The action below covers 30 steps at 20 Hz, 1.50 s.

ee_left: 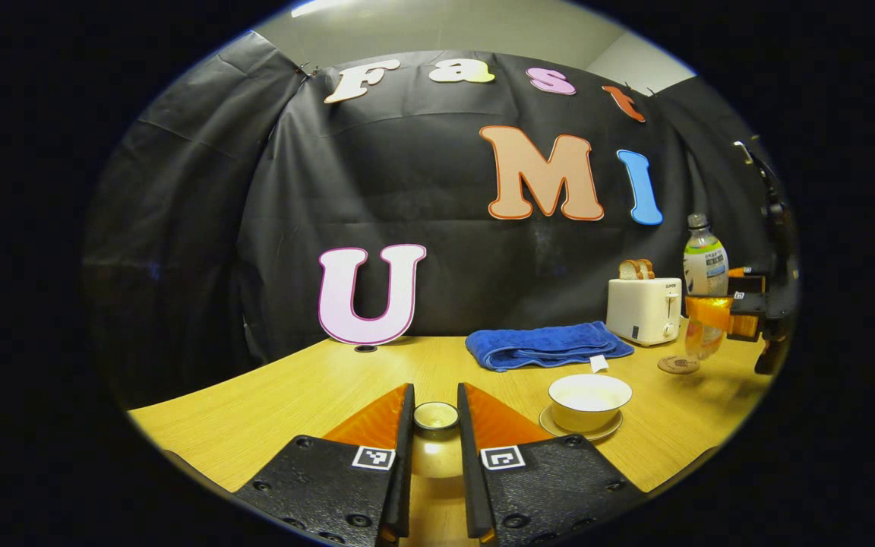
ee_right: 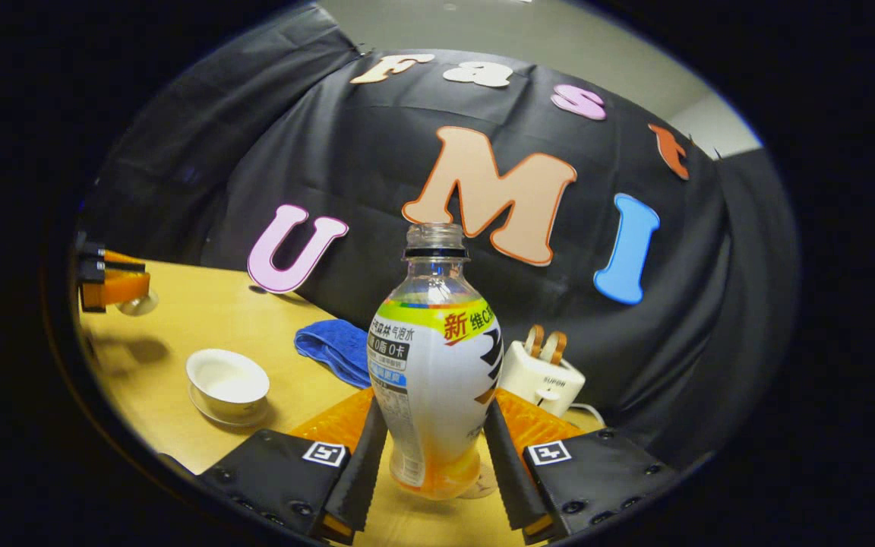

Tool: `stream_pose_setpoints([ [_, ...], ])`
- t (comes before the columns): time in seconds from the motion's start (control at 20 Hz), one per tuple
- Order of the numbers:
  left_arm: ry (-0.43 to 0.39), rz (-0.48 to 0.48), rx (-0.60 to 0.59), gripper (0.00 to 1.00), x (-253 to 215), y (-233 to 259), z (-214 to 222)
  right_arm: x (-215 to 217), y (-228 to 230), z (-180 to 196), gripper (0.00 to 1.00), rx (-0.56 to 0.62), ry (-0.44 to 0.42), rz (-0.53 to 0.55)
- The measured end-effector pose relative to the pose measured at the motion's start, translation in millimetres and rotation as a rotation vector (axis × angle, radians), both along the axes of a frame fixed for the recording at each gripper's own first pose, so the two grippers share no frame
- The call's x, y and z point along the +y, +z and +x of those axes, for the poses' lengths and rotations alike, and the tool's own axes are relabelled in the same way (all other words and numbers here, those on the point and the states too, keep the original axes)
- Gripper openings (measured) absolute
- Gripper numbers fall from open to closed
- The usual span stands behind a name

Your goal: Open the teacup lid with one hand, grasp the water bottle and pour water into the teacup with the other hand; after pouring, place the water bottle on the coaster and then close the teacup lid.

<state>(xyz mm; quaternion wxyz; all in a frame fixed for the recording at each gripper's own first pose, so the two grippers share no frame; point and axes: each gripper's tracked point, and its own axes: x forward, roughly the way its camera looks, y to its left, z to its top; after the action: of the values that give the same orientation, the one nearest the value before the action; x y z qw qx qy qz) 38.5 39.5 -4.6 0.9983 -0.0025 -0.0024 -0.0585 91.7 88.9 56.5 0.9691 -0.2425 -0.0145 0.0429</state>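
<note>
left gripper (ee_left: 435, 425) level, pinching teacup lid (ee_left: 436, 416) above table (ee_left: 270, 403), right gripper (ee_right: 434, 448) upright, clamped on water bottle (ee_right: 436, 380), teacup (ee_right: 227, 380) open to its left

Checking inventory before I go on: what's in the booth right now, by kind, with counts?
Teacup: 1
Saucer: 1
Teacup lid: 1
Water bottle: 1
Coaster: 1
Blue towel: 1
Toaster: 1
Toast slices: 2
Grippers: 2, left gripper, right gripper
Total: 11

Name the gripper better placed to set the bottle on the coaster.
Right. The right gripper already clamps the clear plastic water bottle, held just above the round brown coaster; the left gripper holds the small cream teacup lid.
</note>
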Motion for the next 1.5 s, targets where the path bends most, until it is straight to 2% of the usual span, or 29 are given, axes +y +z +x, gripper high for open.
stream_pose_setpoints([
  [0.25, 0.007, -0.002, 0.001, 0.26, 0.9, -1.0, -0.3, 15.9, 10.9, 10.5, 0.71, -0.060, -0.012, -0.297],
  [0.45, 0.007, -0.002, 0.002, 0.26, 0.6, -1.1, 0.1, 36.3, -10.0, 12.3, 0.70, -0.054, 0.014, -0.467],
  [0.65, 0.007, -0.003, 0.002, 0.27, 0.0, -0.6, 0.0, 46.5, -31.4, 14.7, 0.71, -0.087, 0.024, -0.688],
  [0.85, 0.007, -0.003, 0.002, 0.26, 0.0, -1.0, 0.0, 48.2, -45.1, 18.2, 0.70, -0.099, 0.036, -0.812],
  [1.15, 0.007, -0.003, 0.002, 0.26, 0.3, -0.6, -0.1, 58.7, -63.4, 11.7, 0.72, -0.191, 0.032, -1.055],
  [1.5, 0.005, -0.003, 0.003, 0.26, 0.7, -1.6, 0.2, 59.7, -70.8, 8.0, 0.71, -0.293, 0.025, -1.221],
])
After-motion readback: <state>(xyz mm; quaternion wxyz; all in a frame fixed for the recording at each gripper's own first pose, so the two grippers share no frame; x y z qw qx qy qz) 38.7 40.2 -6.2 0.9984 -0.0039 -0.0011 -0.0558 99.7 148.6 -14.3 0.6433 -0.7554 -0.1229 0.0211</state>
